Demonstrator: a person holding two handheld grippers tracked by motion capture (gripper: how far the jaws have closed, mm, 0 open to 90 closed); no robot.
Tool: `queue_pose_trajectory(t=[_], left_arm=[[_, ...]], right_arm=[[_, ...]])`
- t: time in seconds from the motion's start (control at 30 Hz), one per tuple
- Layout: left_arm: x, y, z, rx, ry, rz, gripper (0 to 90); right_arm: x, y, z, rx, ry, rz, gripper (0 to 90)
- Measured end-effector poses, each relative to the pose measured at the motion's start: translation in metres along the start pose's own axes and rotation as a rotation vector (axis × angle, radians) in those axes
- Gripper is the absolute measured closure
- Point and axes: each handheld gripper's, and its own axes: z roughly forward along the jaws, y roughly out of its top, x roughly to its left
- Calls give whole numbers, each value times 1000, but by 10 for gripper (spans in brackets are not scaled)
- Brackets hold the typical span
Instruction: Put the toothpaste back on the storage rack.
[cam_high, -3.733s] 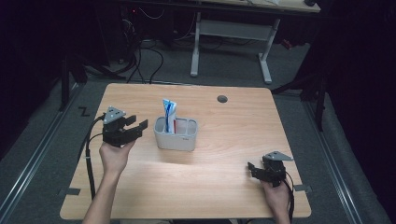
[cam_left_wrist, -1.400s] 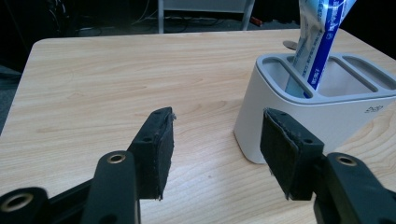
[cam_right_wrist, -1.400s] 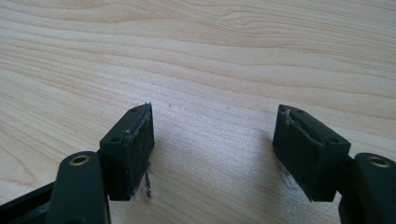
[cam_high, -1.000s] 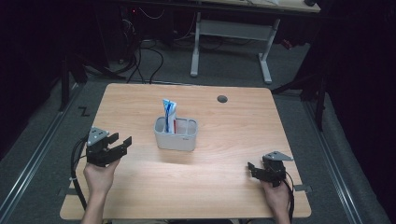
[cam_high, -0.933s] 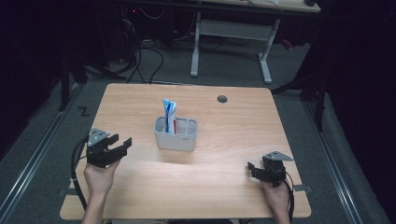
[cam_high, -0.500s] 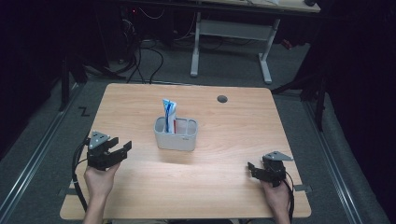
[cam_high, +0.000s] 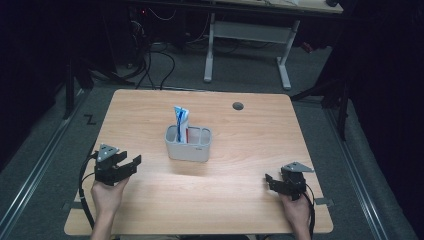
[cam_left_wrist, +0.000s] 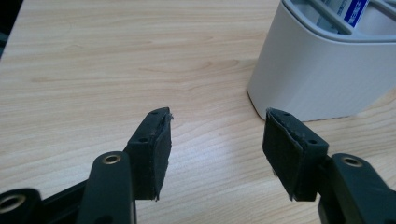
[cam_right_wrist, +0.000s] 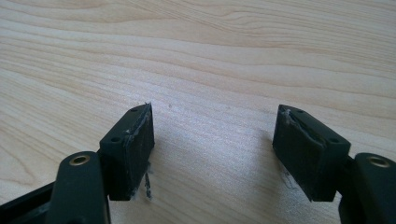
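The white holder (cam_high: 188, 144) sits about mid-surface, a bit left of centre, with a blue and white tube (cam_high: 181, 120) standing upright in its left compartment and poking out over the rim. In the left gripper view the holder (cam_left_wrist: 327, 70) is up in the top right corner, just beyond the right jaw and not touching it.

The left tongs (cam_high: 131, 164) are at the near left part of the wooden surface (cam_high: 250, 140), jaws aimed toward the holder but well short of it. They're parted with nothing but bare wood between them (cam_left_wrist: 215, 140).

The right tongs (cam_high: 270, 180) are down at the near right corner, well apart from the holder, held in a hand (cam_high: 296, 212). Jaws spread there too, nothing in them, just wood grain in between (cam_right_wrist: 212, 140). Some frayed bits hang off the pads (cam_right_wrist: 140, 140).

There's a small round hole (cam_high: 238, 106) toward the far right of the surface.
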Motion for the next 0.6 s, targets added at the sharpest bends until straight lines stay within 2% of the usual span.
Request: queue_pose_trajectory(t=[0.6], left_arm=[[-2,-14,10,58,-4,8,414]], right_arm=[[0,0,0,0,0,0,294]])
